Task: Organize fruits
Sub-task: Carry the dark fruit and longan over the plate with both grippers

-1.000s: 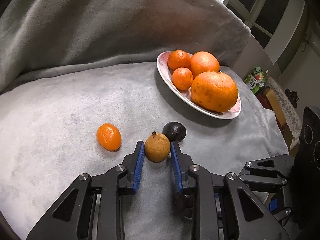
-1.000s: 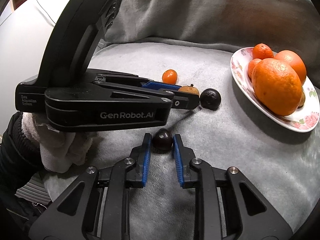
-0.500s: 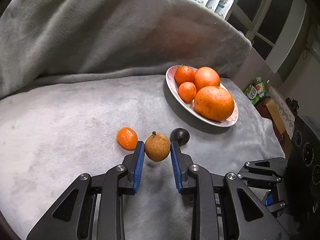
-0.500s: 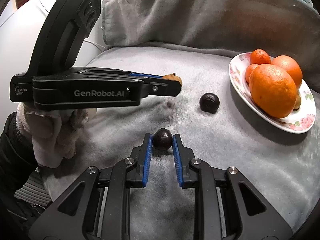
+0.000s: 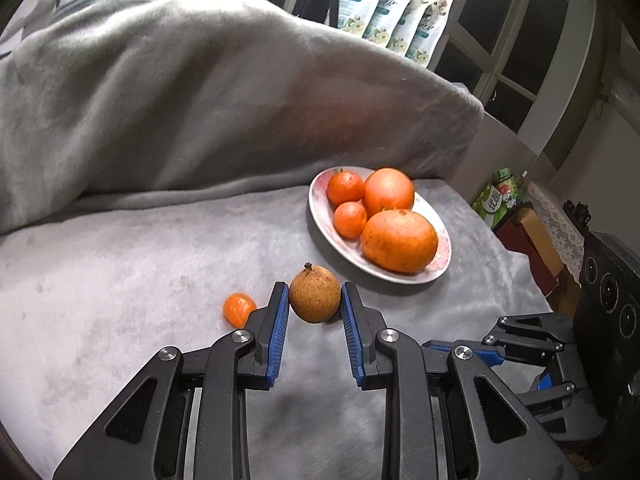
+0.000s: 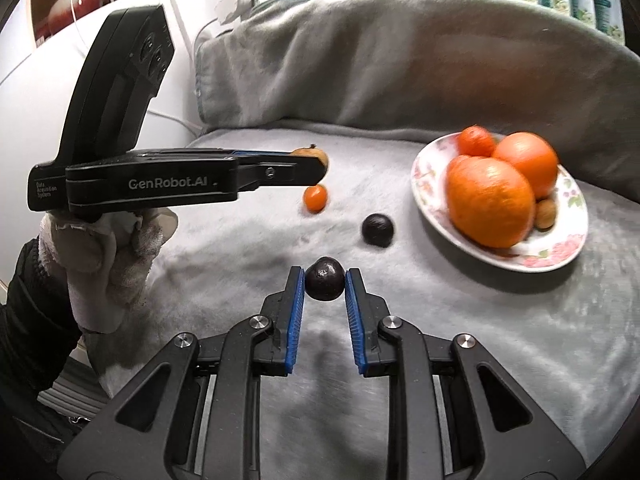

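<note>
**Spotter:** What do you have in each hand?

**Operator:** My left gripper [image 5: 315, 309] is clamped on the brown fruit [image 5: 315, 293], stem knob pointing up, the pads pressing its two sides. My right gripper [image 6: 324, 287] is clamped on a small dark fruit [image 6: 324, 278]. Both fruits hang clear of the grey blanket [image 5: 120, 280].

**Spotter:** And the plate?

**Operator:** I take the flowered plate [image 5: 320, 220] as my landmark. Seen along the left gripper, it lies ahead and to the right, past the brown fruit, near but not touching. Seen along the right gripper, the plate [image 6: 560, 256] also lies ahead and to the right, further off to the side.

**Spotter:** Which hand gets there first?

**Operator:** I judge the left one. The brown fruit already sits just short of the plate's near rim, so a short push forward and right should carry it over. The right hand needs a longer sweep.

**Spotter:** Anything in the way?

**Operator:** A second dark fruit [image 6: 377, 229] lies on the blanket between my right gripper and the plate, slightly left of the straight line. A small orange fruit [image 5: 239, 309] lies on the blanket left of the plate, beside my left gripper's left finger and below it.

**Spotter:** Room on the plate?

**Operator:** Oranges [image 5: 399, 240] crowd the middle. The bare strip is along the near rim, so I judge that is where to set the fruit down.
</note>
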A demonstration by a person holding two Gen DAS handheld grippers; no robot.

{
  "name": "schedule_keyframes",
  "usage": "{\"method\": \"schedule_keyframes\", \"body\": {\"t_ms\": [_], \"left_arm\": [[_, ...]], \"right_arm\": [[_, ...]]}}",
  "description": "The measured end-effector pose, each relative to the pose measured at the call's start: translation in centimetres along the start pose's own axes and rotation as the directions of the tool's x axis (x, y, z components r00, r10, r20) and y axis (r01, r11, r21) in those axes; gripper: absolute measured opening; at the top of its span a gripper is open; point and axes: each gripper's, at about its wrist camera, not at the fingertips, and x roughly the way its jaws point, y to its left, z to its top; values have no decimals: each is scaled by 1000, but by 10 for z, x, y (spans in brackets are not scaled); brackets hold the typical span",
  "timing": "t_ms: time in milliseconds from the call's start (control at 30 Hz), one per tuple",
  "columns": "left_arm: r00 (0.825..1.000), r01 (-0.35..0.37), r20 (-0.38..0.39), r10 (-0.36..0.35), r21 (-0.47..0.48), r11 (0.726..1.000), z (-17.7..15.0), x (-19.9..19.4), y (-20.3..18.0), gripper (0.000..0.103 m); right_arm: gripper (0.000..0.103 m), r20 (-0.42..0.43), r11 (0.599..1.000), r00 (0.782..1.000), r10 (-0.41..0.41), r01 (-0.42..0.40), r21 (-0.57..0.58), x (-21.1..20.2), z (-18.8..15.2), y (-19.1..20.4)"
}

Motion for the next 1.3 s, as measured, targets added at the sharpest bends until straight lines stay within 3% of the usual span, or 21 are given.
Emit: {"method": "schedule_keyframes", "body": {"t_ms": [633,1300], "left_arm": [[999,30,23,-31,36,999,18,7,-23,25],[998,-16,58,9,129,992,36,21,-53,25]], "right_arm": [[22,114,990,987,-116,104,99,-46,18,-56],[22,159,961,963,-219,184,205,-63,34,-125]]}}
